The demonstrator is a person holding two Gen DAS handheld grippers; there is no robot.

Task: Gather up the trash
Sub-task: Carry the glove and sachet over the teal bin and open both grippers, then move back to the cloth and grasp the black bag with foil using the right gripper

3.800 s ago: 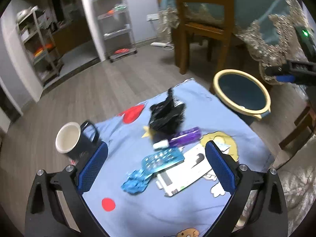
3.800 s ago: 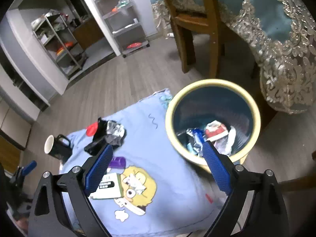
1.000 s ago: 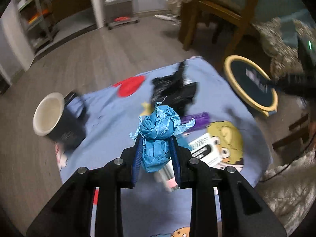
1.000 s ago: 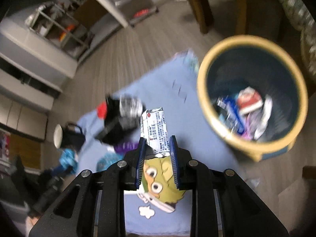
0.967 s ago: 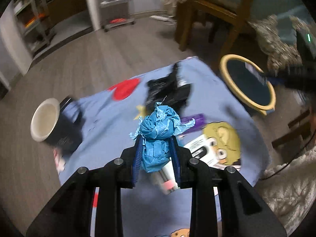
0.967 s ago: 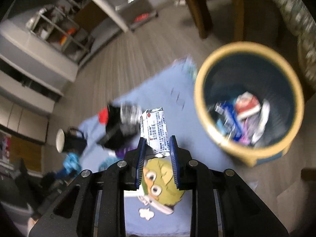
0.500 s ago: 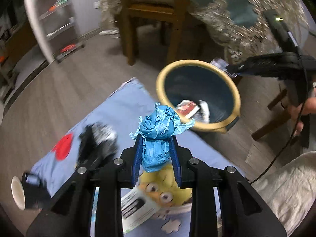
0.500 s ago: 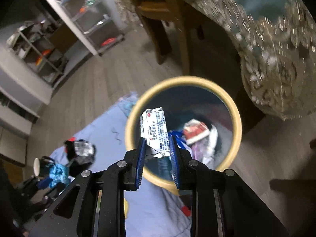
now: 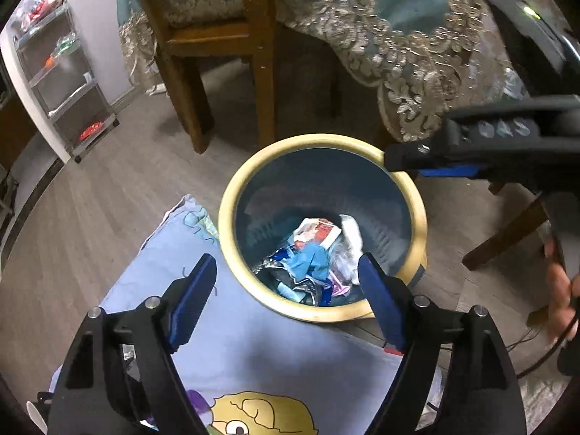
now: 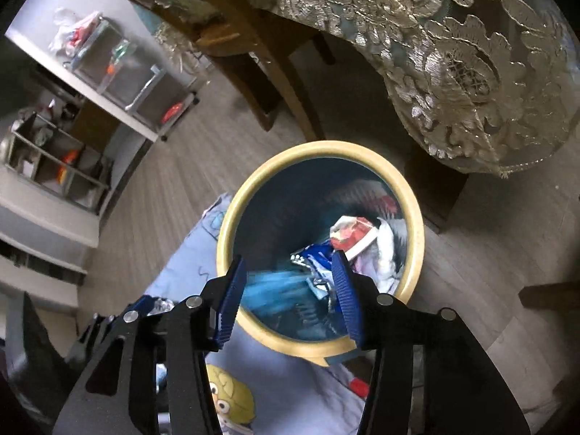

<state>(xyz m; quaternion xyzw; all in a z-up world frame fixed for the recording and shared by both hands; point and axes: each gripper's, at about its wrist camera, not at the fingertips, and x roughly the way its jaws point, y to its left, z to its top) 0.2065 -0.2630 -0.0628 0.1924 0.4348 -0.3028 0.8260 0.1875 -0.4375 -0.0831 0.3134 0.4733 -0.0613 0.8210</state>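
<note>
The round bin (image 9: 232, 188) has a yellow rim and a dark blue inside, and it stands on the floor at the edge of the blue cartoon cloth (image 9: 253, 348). My left gripper (image 9: 286, 290) hangs over the bin's near rim, its jaws opening wide with nothing between them. The crumpled blue paper (image 9: 308, 259) lies among the wrappers inside. My right gripper (image 10: 288, 291) is above the bin (image 10: 326, 148) too, jaws opening and nothing held. A blurred blue shape (image 10: 268, 286) shows in the bin's mouth behind its fingers. A red and white packet (image 10: 351, 233) lies deeper in.
A wooden chair (image 9: 217, 36) and a table with a lace-edged cloth (image 9: 398, 29) stand just behind the bin. A shelf rack (image 9: 61, 72) is at the far left wall. A person's hand (image 9: 558, 290) is at the right. More items lie on the cloth's near end.
Both grippers swung from over the cloth to above the bin. The left let go of the blue paper and the right let go of the white wrapper; both pairs of jaws spread apart.
</note>
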